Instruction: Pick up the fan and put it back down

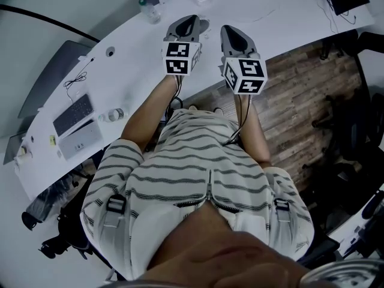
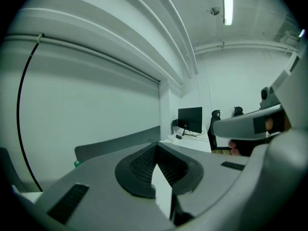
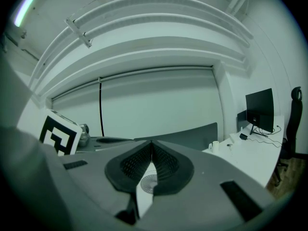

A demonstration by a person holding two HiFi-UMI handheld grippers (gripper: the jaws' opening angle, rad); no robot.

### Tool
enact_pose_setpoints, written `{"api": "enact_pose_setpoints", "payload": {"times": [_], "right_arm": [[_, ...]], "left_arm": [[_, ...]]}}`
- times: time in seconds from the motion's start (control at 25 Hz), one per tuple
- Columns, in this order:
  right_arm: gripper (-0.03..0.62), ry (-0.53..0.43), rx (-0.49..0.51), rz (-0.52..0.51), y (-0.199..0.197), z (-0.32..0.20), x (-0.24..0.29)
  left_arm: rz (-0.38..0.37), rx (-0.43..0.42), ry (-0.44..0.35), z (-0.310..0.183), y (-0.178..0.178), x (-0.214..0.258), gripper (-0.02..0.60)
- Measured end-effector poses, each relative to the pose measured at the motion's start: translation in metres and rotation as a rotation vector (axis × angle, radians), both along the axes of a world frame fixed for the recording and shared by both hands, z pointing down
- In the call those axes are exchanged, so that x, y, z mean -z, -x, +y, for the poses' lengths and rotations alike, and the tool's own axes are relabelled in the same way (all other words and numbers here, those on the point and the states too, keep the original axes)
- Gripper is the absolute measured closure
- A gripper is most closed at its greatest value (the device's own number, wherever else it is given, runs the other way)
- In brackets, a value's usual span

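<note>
Fan (image 3: pixel 150 181) mostly hidden behind right tool (image 3: pixel 151 144), closed, empty | left tool (image 2: pixel 157 148) closed, empty

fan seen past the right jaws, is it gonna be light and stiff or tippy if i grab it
Probably light and stiff: the fan looks small, with a white plastic-looking round grille. Its thin radial slats might flex or crack under a hard pinch. Whether it tips I can't judge; the right gripper hides its base.
</note>
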State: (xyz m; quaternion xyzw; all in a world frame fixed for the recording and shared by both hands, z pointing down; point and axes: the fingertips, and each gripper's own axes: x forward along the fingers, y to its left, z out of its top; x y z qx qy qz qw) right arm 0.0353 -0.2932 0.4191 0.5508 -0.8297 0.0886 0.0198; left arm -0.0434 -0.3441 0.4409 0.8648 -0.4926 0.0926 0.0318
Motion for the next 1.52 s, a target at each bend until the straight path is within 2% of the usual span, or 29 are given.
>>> {"api": "enact_pose_setpoints", "payload": {"times": [0.44,0.72,1.16,1.52], "right_arm": [[0.582,-0.017,0.000,-0.001,0.000,0.006,0.004],[0.582,-0.032,0.004,0.004,0.001,0.010,0.009],[0.582,-0.042,0.012,0.015,0.002,0.016,0.011],[0.582,-0.055,0.013,0.011,-0.001,0.020,0.017]], "left_arm": [[0.052,0.048,-0.039,0.026,0.003,0.030,0.575],[0.055,0.076,-0.057,0.045,0.003,0.042,0.575],[0.108,0.098,-0.036,0.064,0.002,0.045,0.575],[0.085,0.115,-0.050,0.072,-0.001,0.047,0.575]]}}
